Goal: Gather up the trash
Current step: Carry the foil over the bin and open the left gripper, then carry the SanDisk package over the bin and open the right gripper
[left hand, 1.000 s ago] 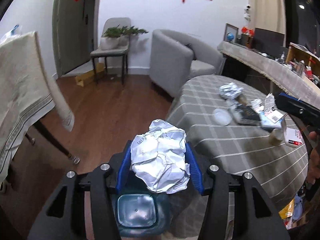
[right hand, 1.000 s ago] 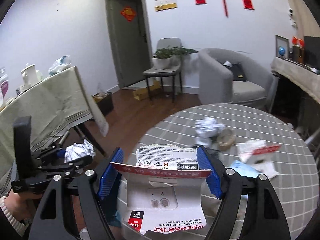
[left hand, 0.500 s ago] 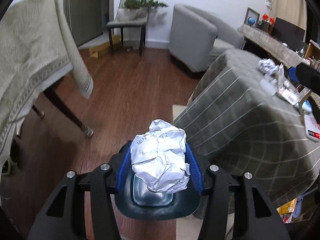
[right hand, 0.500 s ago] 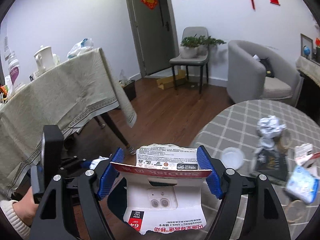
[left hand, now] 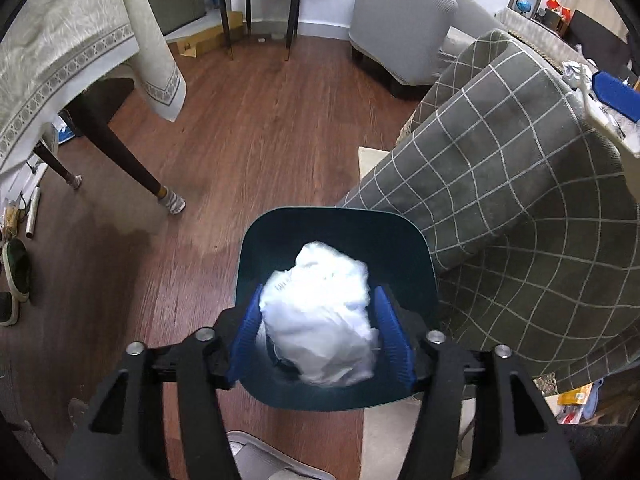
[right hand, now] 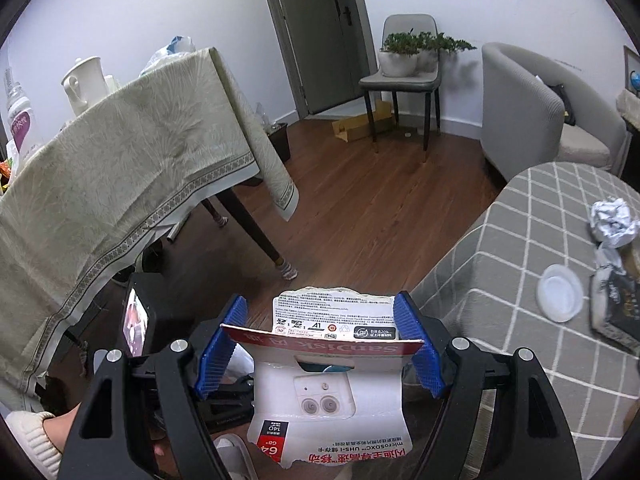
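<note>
My left gripper (left hand: 320, 330) is shut on a crumpled white paper ball (left hand: 318, 316) and holds it right above the open mouth of a dark teal trash bin (left hand: 336, 228) on the wood floor. My right gripper (right hand: 316, 344) is shut on a torn SanDisk card package (right hand: 328, 384), red and white, held in the air beside the round table. More trash lies on that table: a crumpled foil ball (right hand: 612, 222), a clear plastic lid (right hand: 559, 293) and a dark wrapper (right hand: 618, 308).
The round table with a grey checked cloth (left hand: 520, 184) stands right beside the bin. A second table with a beige cloth (right hand: 120, 168) is on the left, its legs near the bin. A grey armchair (right hand: 532, 104) and a chair with a plant (right hand: 404, 72) stand at the back.
My left gripper has tilted down and come over the bin with the paper ball. My right gripper has swung left, off the table, still holding the package.
</note>
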A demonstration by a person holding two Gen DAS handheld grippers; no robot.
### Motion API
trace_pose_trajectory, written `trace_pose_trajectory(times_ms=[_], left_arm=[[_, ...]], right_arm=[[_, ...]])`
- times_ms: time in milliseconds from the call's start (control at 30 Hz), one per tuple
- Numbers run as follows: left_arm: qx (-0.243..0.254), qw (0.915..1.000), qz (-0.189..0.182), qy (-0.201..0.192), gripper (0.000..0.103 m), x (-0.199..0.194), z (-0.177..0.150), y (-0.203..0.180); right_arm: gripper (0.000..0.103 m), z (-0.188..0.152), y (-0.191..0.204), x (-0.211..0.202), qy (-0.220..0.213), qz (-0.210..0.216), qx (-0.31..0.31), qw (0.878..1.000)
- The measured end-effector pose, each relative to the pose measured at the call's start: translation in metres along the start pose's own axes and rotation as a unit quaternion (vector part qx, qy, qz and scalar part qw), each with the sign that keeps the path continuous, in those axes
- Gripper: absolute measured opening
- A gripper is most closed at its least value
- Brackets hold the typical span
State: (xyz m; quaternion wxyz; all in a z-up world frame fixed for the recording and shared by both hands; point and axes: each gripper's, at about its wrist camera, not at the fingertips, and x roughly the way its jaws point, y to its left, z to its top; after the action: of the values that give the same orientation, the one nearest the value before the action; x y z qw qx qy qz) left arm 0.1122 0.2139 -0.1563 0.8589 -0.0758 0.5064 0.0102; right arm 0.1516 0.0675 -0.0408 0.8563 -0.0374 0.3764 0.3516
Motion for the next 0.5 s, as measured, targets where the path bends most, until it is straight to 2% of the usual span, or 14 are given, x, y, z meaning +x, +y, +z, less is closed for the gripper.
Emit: trace_pose_trajectory(times_ms=[100, 267, 500], left_arm=[[-0.002, 0.9999, -0.004, -0.012, 0.073, -0.007, 0.002, 0.004], [-0.027, 0.9987, -0.002, -0.043, 0.073, -0.026, 0.005, 0.019], [-0.037, 0.9925, 0.023, -0.115, 0.073, -0.07, 0.017, 0.031]], right_arm=[[0.077, -0.001, 0.001, 0.01, 0.009, 0.002, 0.005, 1.0], [0.077, -0.003, 0.005, 0.025, 0.02, 0.004, 0.004, 1.0], [0.077, -0.012, 0.008, 0.054, 0.052, -0.003, -0.001, 0.999]])
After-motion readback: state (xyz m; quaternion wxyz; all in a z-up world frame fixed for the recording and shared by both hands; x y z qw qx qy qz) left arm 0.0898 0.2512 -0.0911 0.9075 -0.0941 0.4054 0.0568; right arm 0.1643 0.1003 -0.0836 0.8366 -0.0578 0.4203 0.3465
